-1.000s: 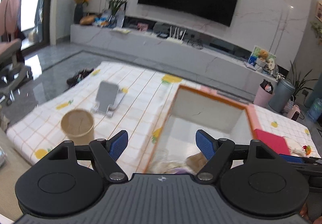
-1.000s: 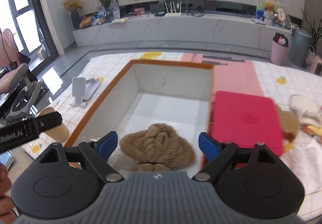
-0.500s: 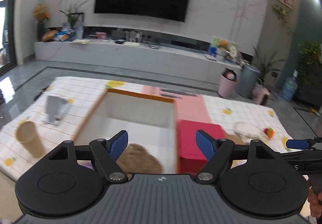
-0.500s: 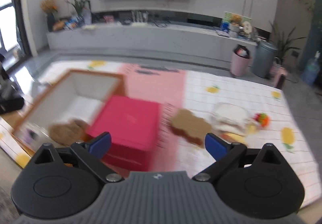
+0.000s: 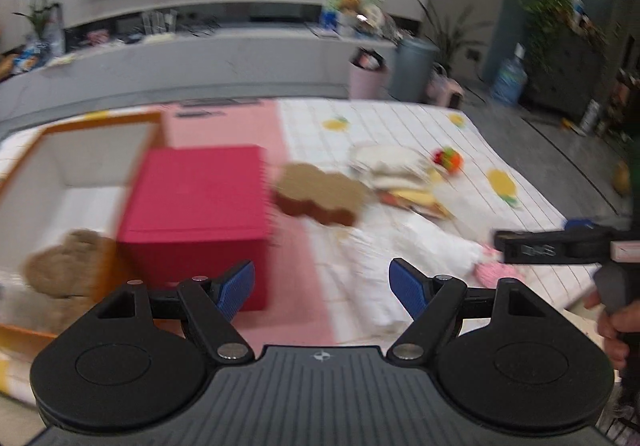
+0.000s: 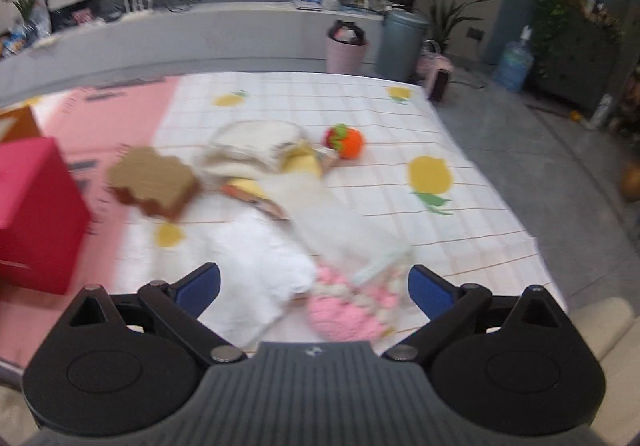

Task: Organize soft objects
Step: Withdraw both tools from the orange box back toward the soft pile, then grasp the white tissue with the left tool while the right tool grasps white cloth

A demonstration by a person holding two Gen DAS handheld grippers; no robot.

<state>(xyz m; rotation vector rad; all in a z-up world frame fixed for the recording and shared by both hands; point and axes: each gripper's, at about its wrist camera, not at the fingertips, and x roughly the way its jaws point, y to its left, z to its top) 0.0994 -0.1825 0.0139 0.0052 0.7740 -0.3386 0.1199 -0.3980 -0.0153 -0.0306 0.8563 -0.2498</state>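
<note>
The pink knitted soft toy (image 6: 345, 314) is lying right in front of the right hand-held gripper (image 6: 314, 284), low between its blue pads, which have just been opening wide and aren't touching it. Just left of it a white fluffy cloth (image 6: 260, 258) is sprawling toward the middle of the pile, and a clear plastic bag (image 6: 344, 221) is draped over the far side. Further out there's a brown toast-shaped plush (image 6: 154, 181), a flat white plush (image 6: 256, 139) and a little orange knitted fruit (image 6: 347, 141), all close together.

The left hand-held gripper (image 5: 322, 286) is also standing wide apart with nothing in it, hovering over the pink strip near a red box (image 5: 196, 205). That box is sitting between it and the open white box with an orange rim (image 5: 72, 161), where a tan knitted plush (image 5: 60, 262) is already lying in the near corner.

Everything is resting on a white checked cloth with lemon prints (image 6: 400, 117) spread over the worktop. Behind it a long grey TV bench (image 6: 200, 33), a pink bin (image 6: 345, 51) and a grey bin (image 6: 402, 43) are standing on the grey floor. Both views are pretty blurry.
</note>
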